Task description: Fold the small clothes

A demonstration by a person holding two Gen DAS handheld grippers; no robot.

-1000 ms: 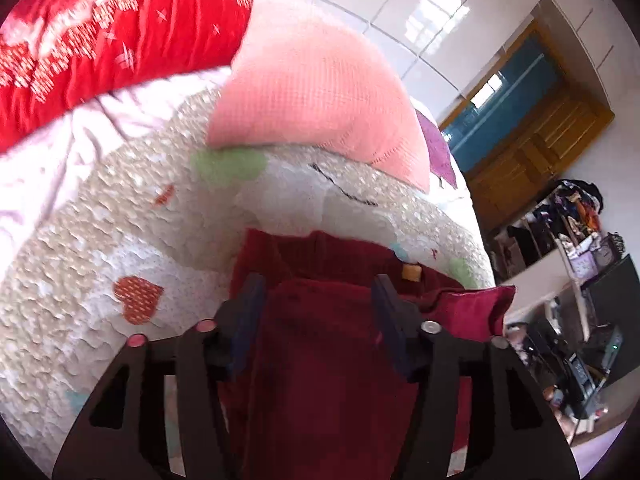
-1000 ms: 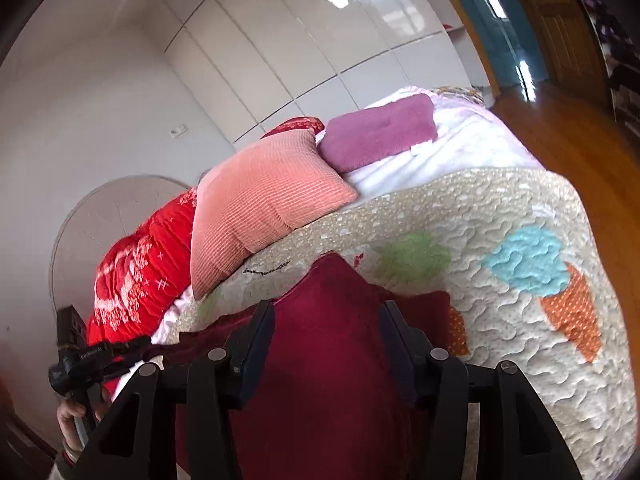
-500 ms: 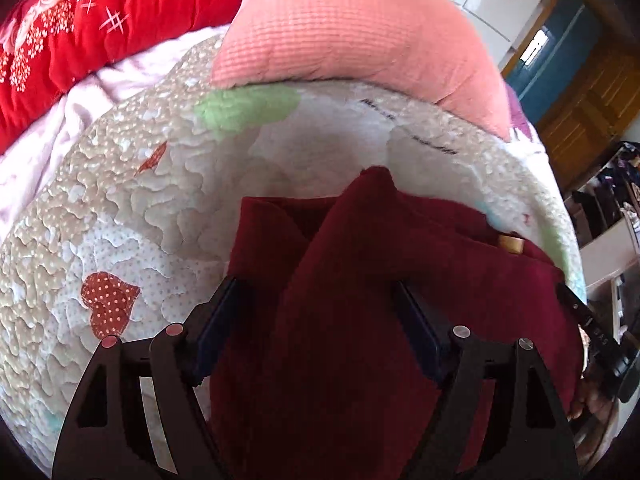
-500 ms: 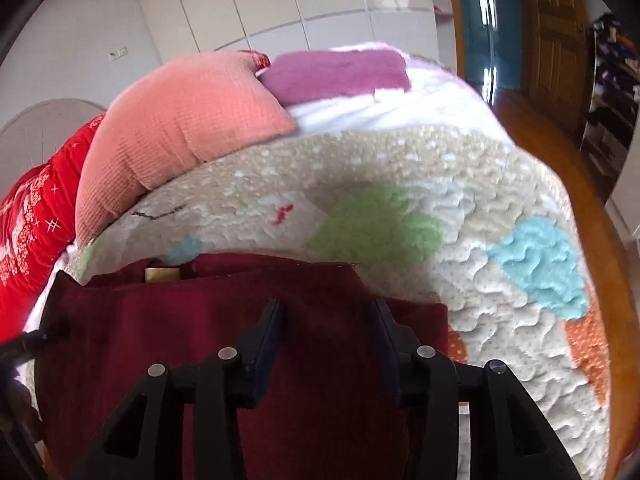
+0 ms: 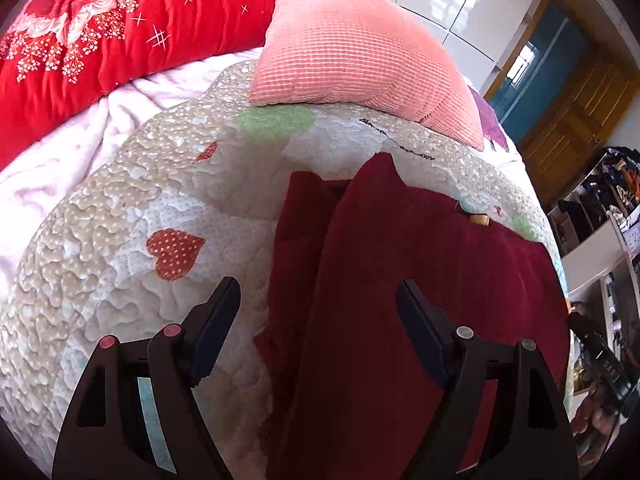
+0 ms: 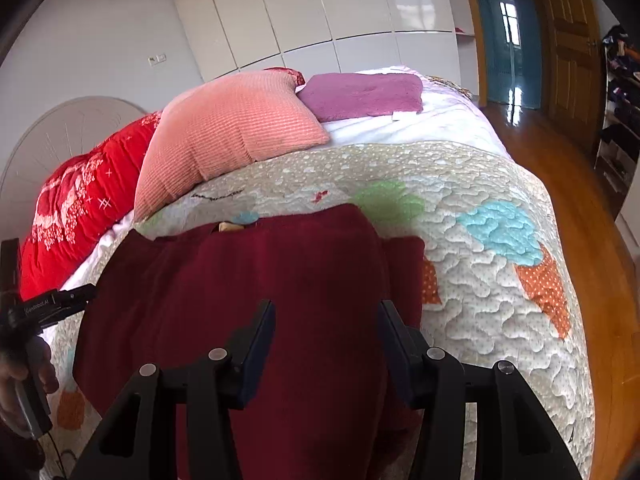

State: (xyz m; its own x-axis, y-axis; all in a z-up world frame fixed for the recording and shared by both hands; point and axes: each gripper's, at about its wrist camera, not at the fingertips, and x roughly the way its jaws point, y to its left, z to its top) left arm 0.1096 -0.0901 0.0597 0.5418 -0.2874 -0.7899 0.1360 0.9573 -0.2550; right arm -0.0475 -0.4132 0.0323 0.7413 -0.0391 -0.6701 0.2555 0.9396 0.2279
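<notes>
A dark red garment (image 5: 400,280) lies on the patchwork quilt (image 5: 120,240), folded over itself with a small tan label (image 5: 479,220) near its far edge. It also shows in the right wrist view (image 6: 280,280). My left gripper (image 5: 318,308) is open and empty, just above the garment's left side. My right gripper (image 6: 326,332) is open and empty above the garment's right side. The garment's near part is hidden under both grippers.
A pink pillow (image 5: 352,48) and a red floral duvet (image 5: 100,32) lie at the bed's head. A purple pillow (image 6: 360,94) lies beyond. The bed's right edge drops to a wooden floor (image 6: 580,184). Shelves (image 5: 600,216) stand to the right.
Both grippers have let go of the garment and opened. The lifted cloth now lies flat on the quilt, and both grippers have drawn back a little.
</notes>
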